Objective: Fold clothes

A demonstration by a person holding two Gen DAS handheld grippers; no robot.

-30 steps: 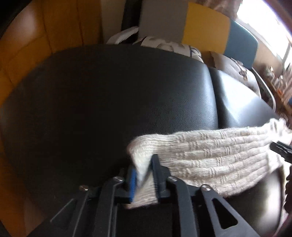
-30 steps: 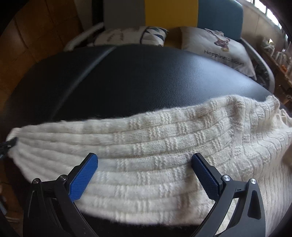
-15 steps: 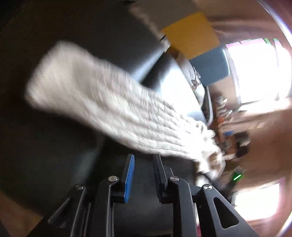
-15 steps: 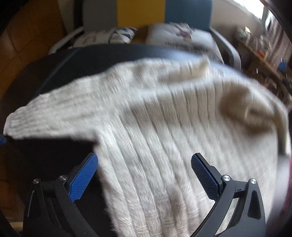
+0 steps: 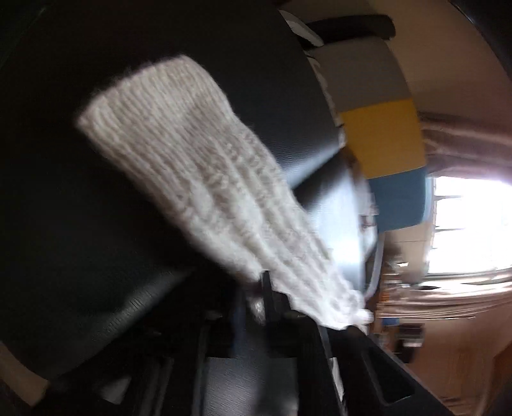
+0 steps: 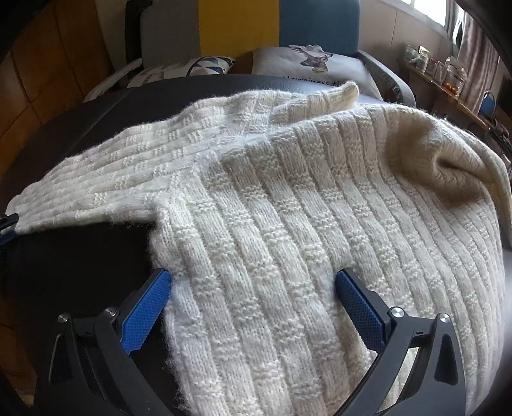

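Note:
A cream knitted sweater (image 6: 288, 208) lies spread on a black leather surface (image 6: 80, 256). Its left sleeve (image 6: 112, 179) stretches out to the left edge. My right gripper (image 6: 252, 297) is open, its blue-padded fingers (image 6: 147, 307) resting over the sweater's lower body. In the blurred, tilted left wrist view the sleeve (image 5: 204, 179) runs from its cuff at upper left down to my left gripper (image 5: 256, 304), whose narrowly set jaws appear shut on the sleeve's edge; the view is dark there.
Behind the black surface stand cushions (image 6: 307, 64) on a sofa with grey, yellow and blue panels (image 6: 236, 25). A cluttered shelf (image 6: 448, 73) and a bright window (image 5: 470, 224) are at the right. Wooden floor (image 6: 38, 80) lies to the left.
The left gripper let the cuff go, swung and tilted, and now sits at the sleeve's side edge. The right gripper pulled back, staying open; the sweater's body is now in view.

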